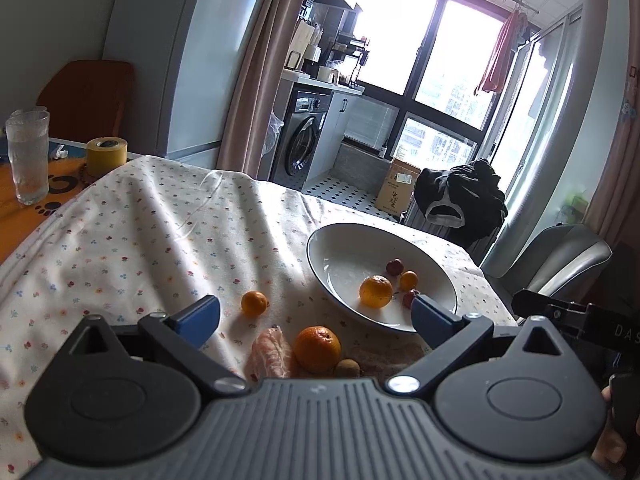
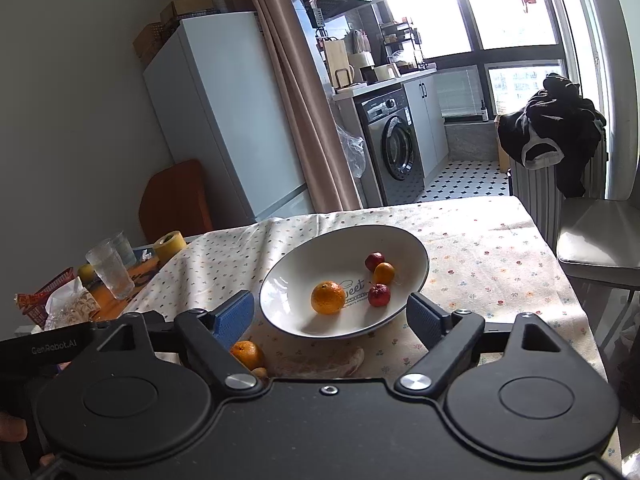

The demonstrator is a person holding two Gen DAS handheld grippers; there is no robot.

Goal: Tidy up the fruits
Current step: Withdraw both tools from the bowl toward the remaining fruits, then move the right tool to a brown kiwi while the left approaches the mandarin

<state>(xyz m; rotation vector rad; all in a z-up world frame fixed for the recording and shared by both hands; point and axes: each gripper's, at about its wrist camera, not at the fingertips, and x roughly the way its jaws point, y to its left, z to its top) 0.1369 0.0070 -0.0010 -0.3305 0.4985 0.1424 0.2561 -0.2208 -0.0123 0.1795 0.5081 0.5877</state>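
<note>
Fruit in two lots on the worktop (image 1: 140,240); inside the bowl (image 1: 310,256), a large orange (image 1: 376,291), a smaller orange fruit (image 1: 409,280) and two little red fruits (image 1: 395,267); outside it, on the flowered cloth towards the near edge, a second large orange (image 1: 318,349), a small orange fruit (image 1: 254,303), a peeled pinkish segment (image 1: 270,354) and a small brown fruit (image 1: 347,367). Held the left tool (image 1: 316,312) low over that loose group, jaws wide apart, nothing between them; found the second large orange straight ahead and a little below, almost centred in the gap, with the segment close against it on the left and the brown fruit just beside it on the right. Held the right tool (image 2: 330,316) likewise spread and empty, aimed at the bowl rather than at the loose fruit; from there, saw the same orange low and to the left, partly hidden behind the tool's own left side. Judged the left tool the nearer and the better lined up for that orange; round, so no long axis to match; bowl ahead and to the right of it, near. Judged crowding the main risk: catching the segment, or nudging the brown fruit, on closing. Could not tell what the pale wrapped piece (image 2: 324,360) beside them was.
</note>
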